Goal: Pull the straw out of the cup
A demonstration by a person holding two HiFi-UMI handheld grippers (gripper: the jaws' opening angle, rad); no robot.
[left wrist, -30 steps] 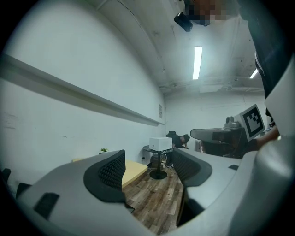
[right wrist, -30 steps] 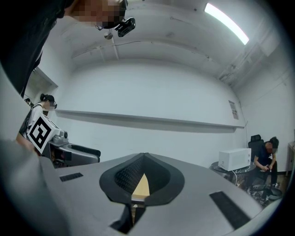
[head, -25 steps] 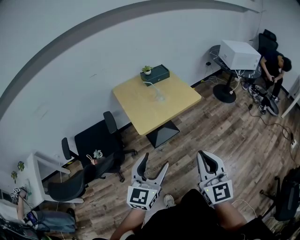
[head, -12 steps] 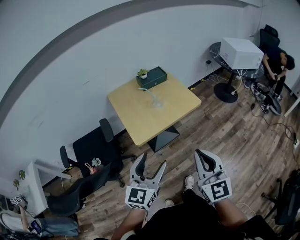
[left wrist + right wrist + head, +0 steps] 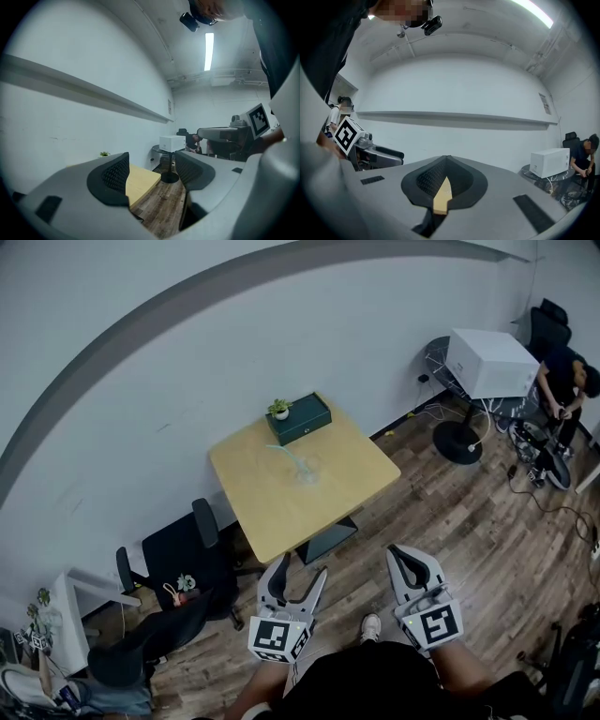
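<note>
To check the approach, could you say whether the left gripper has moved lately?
Yes: the left gripper has come forward toward the table; in the head view its tips now reach the near corner.

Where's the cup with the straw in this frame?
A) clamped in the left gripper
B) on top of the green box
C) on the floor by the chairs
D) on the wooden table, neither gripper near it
D: the cup stands on the table with the straw in it, while the left gripper and right gripper hang over the floor, short of the table.
</note>
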